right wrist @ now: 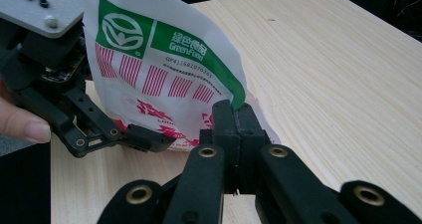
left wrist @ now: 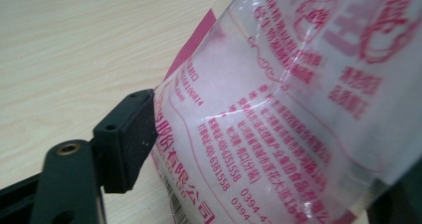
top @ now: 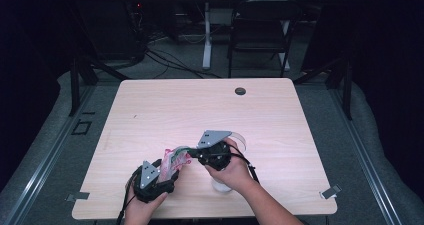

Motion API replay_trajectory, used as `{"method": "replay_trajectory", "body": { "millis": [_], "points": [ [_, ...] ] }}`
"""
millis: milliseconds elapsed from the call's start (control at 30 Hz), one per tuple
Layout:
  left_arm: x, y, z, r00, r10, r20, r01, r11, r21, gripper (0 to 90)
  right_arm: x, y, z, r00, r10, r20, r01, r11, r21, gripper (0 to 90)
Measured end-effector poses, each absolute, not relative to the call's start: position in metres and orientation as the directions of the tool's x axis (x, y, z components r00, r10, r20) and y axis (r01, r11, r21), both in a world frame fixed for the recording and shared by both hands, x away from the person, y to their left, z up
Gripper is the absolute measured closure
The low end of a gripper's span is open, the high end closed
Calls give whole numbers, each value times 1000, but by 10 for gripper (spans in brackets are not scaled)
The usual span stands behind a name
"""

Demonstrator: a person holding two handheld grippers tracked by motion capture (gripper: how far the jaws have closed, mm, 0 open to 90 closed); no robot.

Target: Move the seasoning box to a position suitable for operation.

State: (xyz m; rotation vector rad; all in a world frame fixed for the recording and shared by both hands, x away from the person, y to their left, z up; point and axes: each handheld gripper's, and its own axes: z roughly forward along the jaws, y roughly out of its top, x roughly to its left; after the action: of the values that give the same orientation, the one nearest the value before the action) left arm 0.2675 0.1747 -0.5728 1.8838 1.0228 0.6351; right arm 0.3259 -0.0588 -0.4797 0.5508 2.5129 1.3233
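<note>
A thin plastic bag (top: pixel 174 160) with pink-red print and a green label (right wrist: pixel 164 59) stands puffed up near the table's front edge, between my two grippers. My right gripper (right wrist: pixel 234 115) is shut on the bag's edge, just under the green band. My left gripper (top: pixel 167 171) reaches in from the left. Its jaws stand wide apart around the bag's (left wrist: pixel 278 109) lower part, and one pad (left wrist: pixel 130 134) touches the film. The other jaw is mostly hidden behind the bag. The left gripper's body (right wrist: pixel 50 79) also shows in the right gripper view, with a fingertip of the hand beside it.
The light wooden table (top: pixel 200 105) has a small dark grommet (top: pixel 240 91) at its far edge. A white round object (top: pixel 221 186) lies under the right hand. A clear curved piece (top: pixel 241 138) lies behind the right gripper. A black chair (top: pixel 260 32) stands beyond the table.
</note>
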Motion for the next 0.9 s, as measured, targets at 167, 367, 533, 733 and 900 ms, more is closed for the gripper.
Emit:
{"method": "replay_trajectory", "body": {
  "millis": [167,367,533,733,900],
  "points": [
    [272,174,-577,527,850,9,440,-282,853,233,326,-59,-480,-898,439,-42,214,517,829,900],
    [276,173,-580,526,850,14,458,-297,838,218,326,-59,-480,-898,438,-46,212,521,827,900],
    [281,171,-583,531,847,10,492,-318,810,197,326,-59,-480,-899,437,-38,216,516,829,900],
    [286,171,-584,525,851,11,510,-324,797,198,326,-58,-480,-900,434,-40,215,522,826,900],
    [289,172,-585,523,852,8,515,-324,793,201,325,-58,-481,-900,433,-47,211,528,823,900]
  ]
}}
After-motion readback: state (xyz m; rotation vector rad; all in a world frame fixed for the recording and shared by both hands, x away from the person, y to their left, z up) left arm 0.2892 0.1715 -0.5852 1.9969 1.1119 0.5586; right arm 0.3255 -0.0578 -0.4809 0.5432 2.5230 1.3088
